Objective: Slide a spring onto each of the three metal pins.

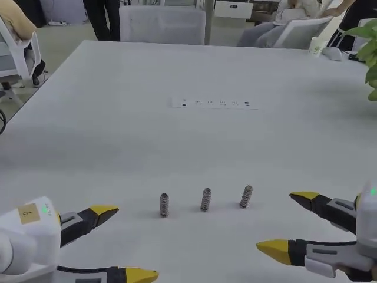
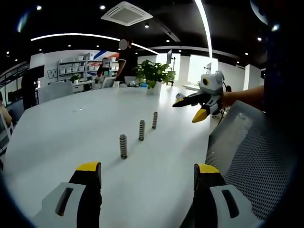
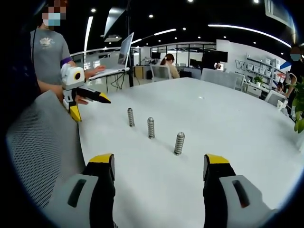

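steel springs (image 1: 205, 200) upright in a row, axes vertical; left tongs (image 1: 131, 242), right tongs (image 1: 278, 221) spread, empty

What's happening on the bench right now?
A person holds the left gripper and right gripper low over a white table. Both are open and empty, one on each side of a row of three upright pins, and touch none of them. Each pin looks to carry a spring already, so the job seems done or close to it.
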